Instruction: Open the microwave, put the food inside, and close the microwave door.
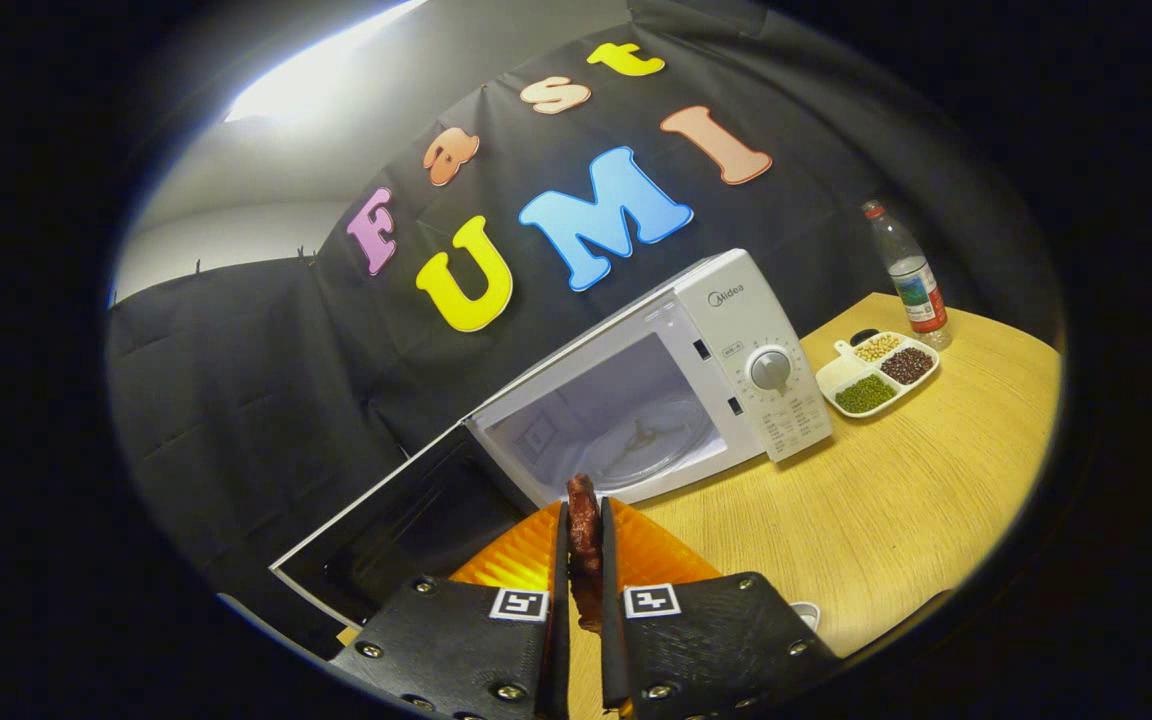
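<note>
Gripper (584, 545): fingers nearly closed, both pressing on the reddish-brown piece of food (584, 530) held between them.
Microwave (676, 385): at 12 o'clock beyond the fingers, cavity exposed.
Door (406, 530): swung open at 10 o'clock.
Table (886, 500): wooden.
Divided dish (878, 373): at 2 o'clock, holding beans.
Bottle (908, 275): upright just behind the dish.

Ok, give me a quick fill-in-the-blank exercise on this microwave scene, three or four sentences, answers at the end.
1. The microwave door stands ____.
2. The gripper is shut on a piece of ____, just ahead of the cavity.
3. The divided dish of beans and grains lies between the microwave and the water ____.
4. Inside the cavity rests a glass ____.

Missing words: open; food; bottle; turntable
</note>
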The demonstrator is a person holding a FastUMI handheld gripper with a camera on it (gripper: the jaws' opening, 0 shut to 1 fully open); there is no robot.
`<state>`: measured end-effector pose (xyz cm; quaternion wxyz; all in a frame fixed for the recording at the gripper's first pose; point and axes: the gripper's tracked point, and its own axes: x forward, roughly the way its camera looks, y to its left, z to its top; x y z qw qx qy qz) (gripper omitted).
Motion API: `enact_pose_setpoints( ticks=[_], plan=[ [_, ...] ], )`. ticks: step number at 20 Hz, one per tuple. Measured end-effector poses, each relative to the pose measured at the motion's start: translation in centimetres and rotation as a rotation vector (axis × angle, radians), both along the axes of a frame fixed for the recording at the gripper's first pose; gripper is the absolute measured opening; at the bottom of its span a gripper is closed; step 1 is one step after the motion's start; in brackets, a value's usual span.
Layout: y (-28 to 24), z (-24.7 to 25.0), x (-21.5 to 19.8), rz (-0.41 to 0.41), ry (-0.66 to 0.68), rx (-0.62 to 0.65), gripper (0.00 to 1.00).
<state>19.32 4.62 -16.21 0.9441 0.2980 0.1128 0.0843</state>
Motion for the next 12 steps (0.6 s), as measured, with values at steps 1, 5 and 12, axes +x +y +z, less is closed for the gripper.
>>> enact_pose_setpoints(
  ticks=[1,5,12],
  plan=[
    [0.3,0.0,0.7,-0.002,-0.002,0.002,0.13],
    [1.7,0.3,4.3,-0.013,-0.021,-0.024,0.13],
    [3.1,-0.1,13.8,-0.078,-0.052,-0.042,0.13]
  ],
)
